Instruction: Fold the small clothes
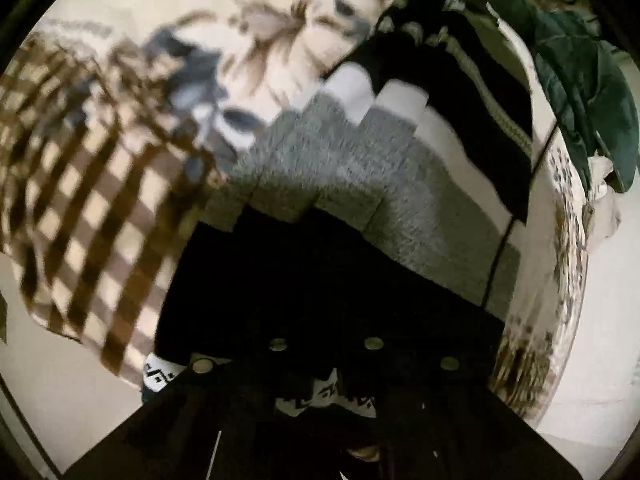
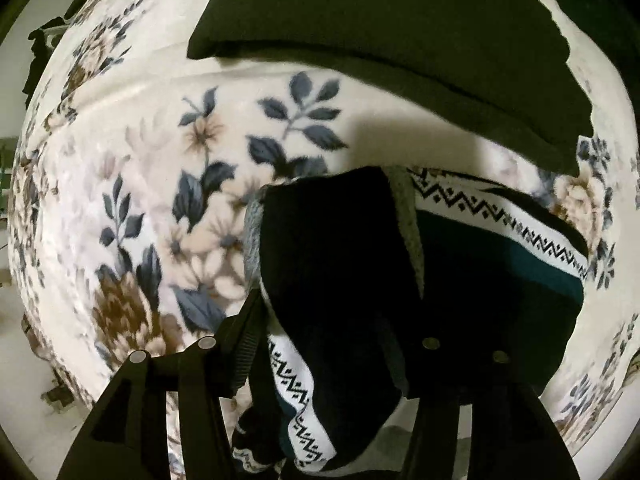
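left gripper (image 1: 320, 384): low in the left wrist view, dark, mostly buried under black cloth; patterned white band shows between the fingers. Cannot tell how far the jaws stand apart; cloth seems caught between them.
right gripper (image 2: 332, 344): fingers pinching the small garment, one finger (image 2: 244, 344) bare at its left side, the other mostly hidden under the fabric.
small garment (image 2: 340, 264): black knit with white zigzag-pattern bands and a teal stripe, grey fleecy inside showing at one edge. Bunched and draped over the right gripper, its far part lying on the bed toward the right edge.
same garment, left wrist view (image 1: 332, 280): black part lies just ahead of the left gripper, touching the grey piece beyond it.
grey fuzzy cloth (image 1: 360, 184): grey pile with white tips, lies mid-bed in the left wrist view, blurred.
checked cloth (image 1: 80, 208): brown-and-cream checks, at the bed's left side, near its edge, blurred.
floral blanket (image 2: 140, 160): cream with blue leaves and brown flowers, covers the bed, carries everything.
dark folded cloth (image 2: 380, 40): dark olive-black, flat, at the far edge of the bed, apart from the small garment.
green clothes pile (image 1: 580, 80): dark green, heaped at the far right corner.
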